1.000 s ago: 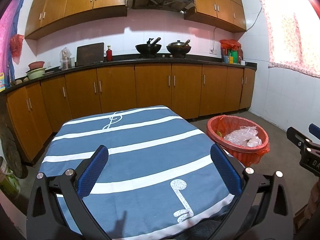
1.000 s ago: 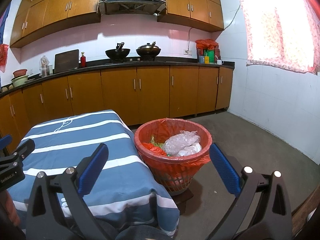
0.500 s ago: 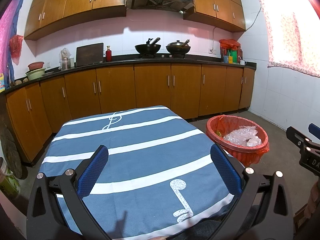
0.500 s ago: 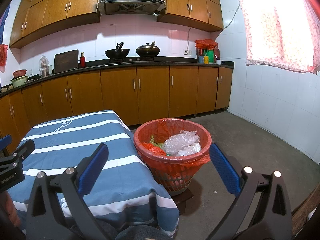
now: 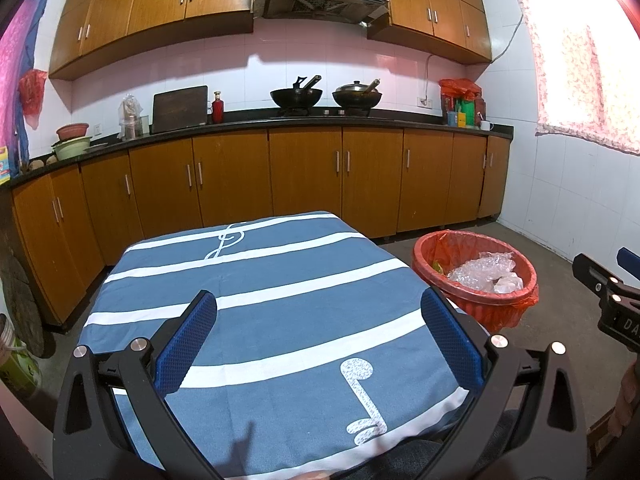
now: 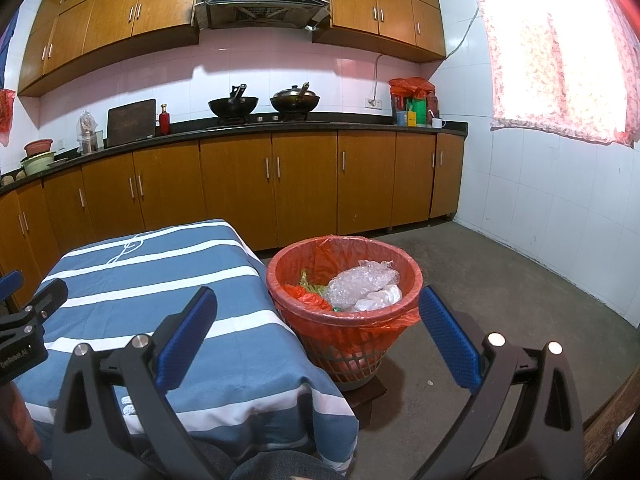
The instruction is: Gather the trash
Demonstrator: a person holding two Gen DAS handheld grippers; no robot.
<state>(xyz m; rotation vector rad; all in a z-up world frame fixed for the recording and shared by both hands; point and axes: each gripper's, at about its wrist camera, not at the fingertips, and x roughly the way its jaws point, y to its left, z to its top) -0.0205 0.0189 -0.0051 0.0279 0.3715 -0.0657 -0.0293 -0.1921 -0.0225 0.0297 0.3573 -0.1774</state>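
A red-lined trash basket (image 6: 344, 322) stands on the floor right of the table. It holds clear bubble wrap (image 6: 362, 280), a red bag scrap and green bits. It also shows in the left wrist view (image 5: 476, 280). The table has a blue cloth with white stripes (image 5: 280, 312), and I see no loose trash on it. My left gripper (image 5: 318, 342) is open and empty above the table's near edge. My right gripper (image 6: 316, 336) is open and empty, just in front of the basket and above the table's right corner.
Brown kitchen cabinets (image 5: 304, 176) run along the back wall under a dark counter with two woks (image 5: 296, 96). A white tiled wall and curtained window (image 6: 560, 52) are on the right. Bare concrete floor (image 6: 500, 292) lies right of the basket.
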